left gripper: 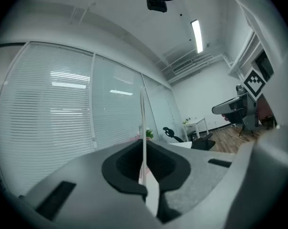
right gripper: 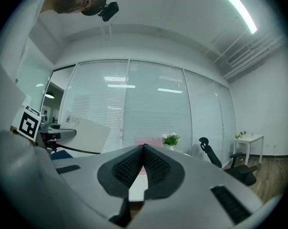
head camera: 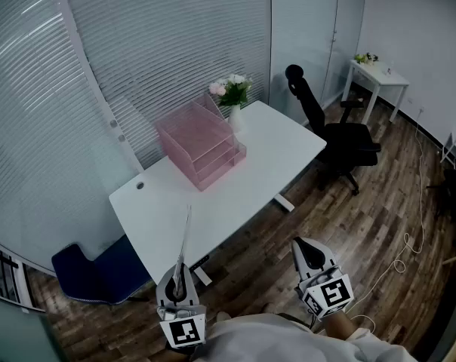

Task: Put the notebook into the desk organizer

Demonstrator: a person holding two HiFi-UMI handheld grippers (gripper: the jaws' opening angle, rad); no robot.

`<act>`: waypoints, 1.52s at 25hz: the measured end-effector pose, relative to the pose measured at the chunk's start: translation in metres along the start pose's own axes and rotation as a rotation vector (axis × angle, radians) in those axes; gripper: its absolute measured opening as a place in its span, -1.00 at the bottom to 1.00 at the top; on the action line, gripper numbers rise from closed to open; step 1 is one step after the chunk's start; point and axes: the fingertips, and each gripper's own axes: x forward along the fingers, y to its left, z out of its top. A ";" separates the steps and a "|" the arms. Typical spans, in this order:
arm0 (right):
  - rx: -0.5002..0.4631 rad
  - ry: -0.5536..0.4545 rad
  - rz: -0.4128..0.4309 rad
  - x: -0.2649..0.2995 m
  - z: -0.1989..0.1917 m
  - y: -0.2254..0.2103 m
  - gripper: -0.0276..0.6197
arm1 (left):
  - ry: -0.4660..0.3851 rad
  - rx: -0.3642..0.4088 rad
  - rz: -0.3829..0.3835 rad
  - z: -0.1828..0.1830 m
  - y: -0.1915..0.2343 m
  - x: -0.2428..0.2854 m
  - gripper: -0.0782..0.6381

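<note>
The notebook [head camera: 184,243] stands upright and edge-on, a thin white sheet with my left gripper [head camera: 178,281] shut on its lower edge, near the desk's front edge. In the left gripper view the notebook [left gripper: 143,128] rises as a narrow line out of the closed left gripper [left gripper: 145,175]. The pink desk organizer [head camera: 201,142], with stacked trays, sits at the back of the white desk [head camera: 243,202], well ahead of both grippers. My right gripper [head camera: 303,249] hovers over the floor at the desk's right, and in its own view the right gripper [right gripper: 144,148] is shut on nothing. That view also shows the notebook [right gripper: 84,132] to the left.
A vase of flowers [head camera: 232,96] stands just right of the organizer. A black office chair [head camera: 341,138] is at the desk's right end, a blue chair [head camera: 100,270] at its left front. A small white table [head camera: 379,78] stands in the far corner. Blinds cover the glass wall behind.
</note>
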 end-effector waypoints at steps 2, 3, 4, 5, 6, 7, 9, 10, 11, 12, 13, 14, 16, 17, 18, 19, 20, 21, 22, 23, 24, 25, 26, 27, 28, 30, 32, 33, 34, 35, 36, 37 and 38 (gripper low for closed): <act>0.001 0.001 -0.004 0.000 -0.001 -0.002 -0.88 | -0.005 0.001 -0.001 0.001 0.000 0.003 -0.73; 0.002 0.001 -0.006 -0.001 -0.001 -0.003 -0.88 | -0.006 0.002 -0.001 0.001 0.000 0.004 -0.73; 0.003 0.001 -0.008 -0.001 -0.002 -0.004 -0.88 | -0.005 0.002 -0.002 0.001 -0.001 0.004 -0.73; 0.004 0.001 -0.010 -0.002 -0.002 -0.005 -0.88 | -0.004 0.002 -0.002 0.001 -0.001 0.005 -0.73; 0.005 0.001 -0.012 -0.003 -0.002 -0.006 -0.88 | -0.003 0.002 -0.002 0.001 -0.002 0.005 -0.73; 0.005 -0.001 -0.014 -0.004 -0.001 -0.007 -0.88 | -0.001 0.003 -0.003 0.002 -0.003 0.006 -0.73; 0.006 -0.006 -0.016 -0.005 0.000 -0.010 -0.88 | 0.004 0.006 -0.005 0.003 -0.005 0.007 -0.73; 0.007 -0.007 -0.016 -0.005 0.000 -0.011 -0.88 | 0.003 0.008 -0.005 0.003 -0.006 0.008 -0.73; 0.009 -0.008 -0.016 -0.006 -0.001 -0.013 -0.88 | 0.003 0.009 -0.005 0.004 -0.008 0.009 -0.73; 0.014 -0.009 -0.014 -0.006 -0.001 -0.014 -0.88 | 0.004 0.010 -0.004 0.004 -0.009 0.010 -0.73; 0.024 -0.011 -0.013 -0.006 -0.002 -0.016 -0.88 | 0.007 0.012 -0.003 0.004 -0.011 0.012 -0.73; 0.038 -0.013 -0.011 -0.006 -0.003 -0.019 -0.88 | 0.010 0.014 -0.001 0.004 -0.012 0.014 -0.73; 0.061 -0.016 -0.004 -0.006 -0.005 -0.025 -0.88 | 0.018 0.020 0.010 0.005 -0.013 0.021 -0.73; 0.065 -0.013 0.001 -0.007 -0.007 -0.029 -0.88 | 0.021 0.026 0.020 0.007 -0.013 0.026 -0.73; 0.066 -0.009 0.009 -0.008 -0.009 -0.033 -0.88 | 0.022 0.037 0.032 0.010 -0.013 0.031 -0.73; 0.066 -0.004 0.018 -0.009 -0.012 -0.037 -0.88 | 0.017 0.051 0.045 0.014 -0.013 0.036 -0.73; 0.065 0.003 0.027 -0.012 -0.015 -0.042 -0.88 | 0.004 0.070 0.058 0.020 -0.013 0.043 -0.73; 0.062 0.014 0.036 -0.015 -0.019 -0.047 -0.88 | -0.014 0.091 0.071 0.026 -0.012 0.049 -0.73; 0.059 0.027 0.043 -0.018 -0.024 -0.053 -0.88 | -0.023 0.113 0.085 0.032 -0.012 0.055 -0.73; 0.057 0.041 0.048 -0.020 -0.029 -0.060 -0.88 | -0.015 0.136 0.101 0.036 -0.012 0.063 -0.73; 0.056 0.053 0.052 -0.020 -0.034 -0.068 -0.88 | -0.003 0.156 0.117 0.042 -0.011 0.072 -0.73; 0.057 0.064 0.055 -0.019 -0.039 -0.076 -0.88 | -0.001 0.176 0.132 0.048 -0.009 0.083 -0.73; 0.060 0.074 0.061 -0.017 -0.043 -0.081 -0.88 | -0.007 0.196 0.142 0.057 -0.008 0.094 -0.73; 0.065 0.082 0.067 -0.014 -0.047 -0.084 -0.88 | -0.018 0.216 0.150 0.065 -0.006 0.105 -0.73; 0.072 0.089 0.075 -0.010 -0.049 -0.085 -0.88 | -0.029 0.236 0.156 0.073 -0.004 0.115 -0.73; 0.084 0.098 0.091 -0.001 -0.053 -0.085 -0.88 | -0.066 0.290 0.169 0.090 0.001 0.132 -0.73; 0.088 0.098 0.104 0.012 -0.054 -0.086 -0.88 | -0.118 0.358 0.185 0.107 0.006 0.150 -0.73; 0.089 0.096 0.108 0.021 -0.053 -0.087 -0.88 | -0.130 0.385 0.190 0.113 0.008 0.160 -0.73; 0.089 0.093 0.112 0.030 -0.053 -0.089 -0.88 | -0.136 0.410 0.193 0.116 0.009 0.172 -0.73; 0.087 0.092 0.114 0.040 -0.054 -0.090 -0.88 | -0.138 0.433 0.195 0.117 0.011 0.184 -0.73; 0.084 0.095 0.114 0.049 -0.056 -0.093 -0.88 | -0.137 0.454 0.196 0.116 0.013 0.197 -0.73; 0.081 0.102 0.111 0.059 -0.060 -0.096 -0.88 | -0.135 0.472 0.196 0.113 0.014 0.211 -0.73; 0.075 0.113 0.105 0.067 -0.063 -0.101 -0.88 | -0.132 0.485 0.196 0.109 0.015 0.225 -0.73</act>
